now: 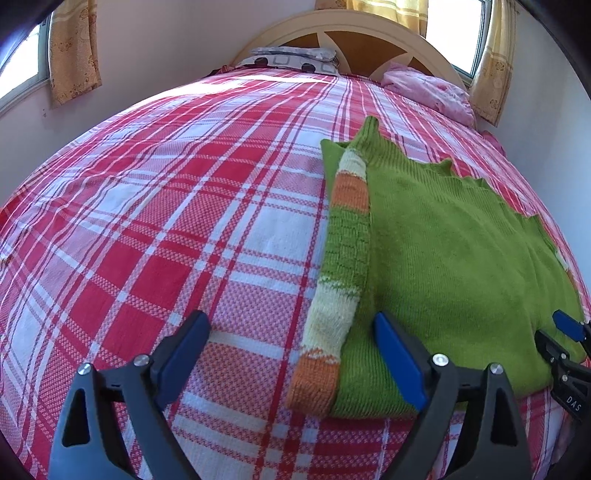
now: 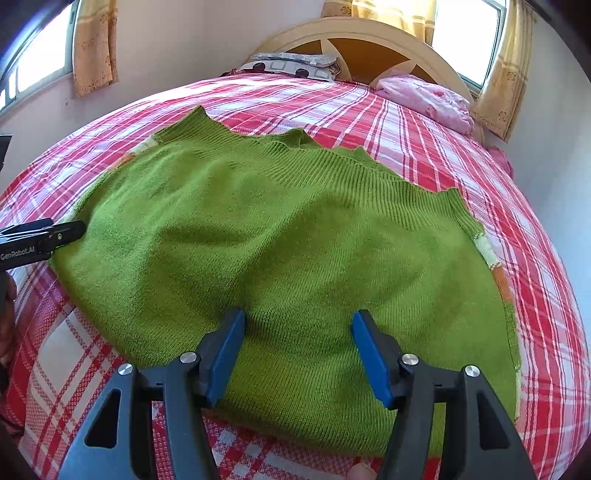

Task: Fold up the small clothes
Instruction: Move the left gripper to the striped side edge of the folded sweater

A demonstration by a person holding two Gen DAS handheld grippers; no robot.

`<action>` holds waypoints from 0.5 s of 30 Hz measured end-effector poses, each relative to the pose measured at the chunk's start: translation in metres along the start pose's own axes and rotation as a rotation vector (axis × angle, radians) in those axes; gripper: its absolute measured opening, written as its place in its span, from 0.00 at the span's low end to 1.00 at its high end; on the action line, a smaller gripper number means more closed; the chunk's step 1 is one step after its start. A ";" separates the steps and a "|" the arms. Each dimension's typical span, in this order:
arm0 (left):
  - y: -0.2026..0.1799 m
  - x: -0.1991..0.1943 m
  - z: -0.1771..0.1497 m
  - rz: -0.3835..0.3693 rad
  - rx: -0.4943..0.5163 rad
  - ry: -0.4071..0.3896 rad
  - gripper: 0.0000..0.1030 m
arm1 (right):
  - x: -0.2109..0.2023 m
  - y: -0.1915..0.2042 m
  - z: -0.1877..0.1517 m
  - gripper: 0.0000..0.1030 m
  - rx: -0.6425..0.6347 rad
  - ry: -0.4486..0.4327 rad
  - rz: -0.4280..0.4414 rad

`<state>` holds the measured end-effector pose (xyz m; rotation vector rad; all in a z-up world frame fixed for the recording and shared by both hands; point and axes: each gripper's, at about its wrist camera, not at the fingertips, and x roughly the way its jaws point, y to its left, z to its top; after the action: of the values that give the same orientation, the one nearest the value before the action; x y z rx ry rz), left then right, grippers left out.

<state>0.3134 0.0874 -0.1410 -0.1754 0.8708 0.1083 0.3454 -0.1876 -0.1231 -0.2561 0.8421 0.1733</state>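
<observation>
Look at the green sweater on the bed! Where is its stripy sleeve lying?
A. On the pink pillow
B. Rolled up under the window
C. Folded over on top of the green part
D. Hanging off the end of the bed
C: in the left wrist view the striped sleeve, with orange, cream and green bands, lies folded along the edge of the green sweater, on top of its body, on the checked bedspread.

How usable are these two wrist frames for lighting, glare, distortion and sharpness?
Left wrist view: heavy fisheye bulge of the bedspread, windows blown out, sunlit patch near the pillow, sweater sharp. Right wrist view: same bulge and dark corner vignette, soft shadows across the sweater, knit in focus.
</observation>
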 end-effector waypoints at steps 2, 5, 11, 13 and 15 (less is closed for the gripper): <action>0.001 -0.003 -0.003 -0.005 0.005 -0.001 0.91 | 0.000 -0.001 -0.001 0.60 0.004 -0.001 0.000; 0.003 -0.005 -0.005 -0.014 0.007 -0.001 0.91 | 0.000 -0.003 -0.001 0.60 0.012 0.001 0.001; 0.007 -0.013 -0.013 -0.029 0.015 -0.001 0.93 | -0.007 0.004 -0.001 0.60 -0.016 -0.005 -0.039; 0.011 -0.016 -0.014 -0.053 -0.001 -0.012 0.93 | -0.016 0.008 0.007 0.60 -0.037 -0.033 -0.057; 0.021 -0.022 -0.015 -0.095 -0.049 -0.037 0.93 | -0.025 0.016 0.021 0.60 -0.015 -0.075 -0.005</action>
<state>0.2847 0.1041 -0.1362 -0.2592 0.8217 0.0439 0.3400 -0.1675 -0.0930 -0.2636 0.7661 0.1837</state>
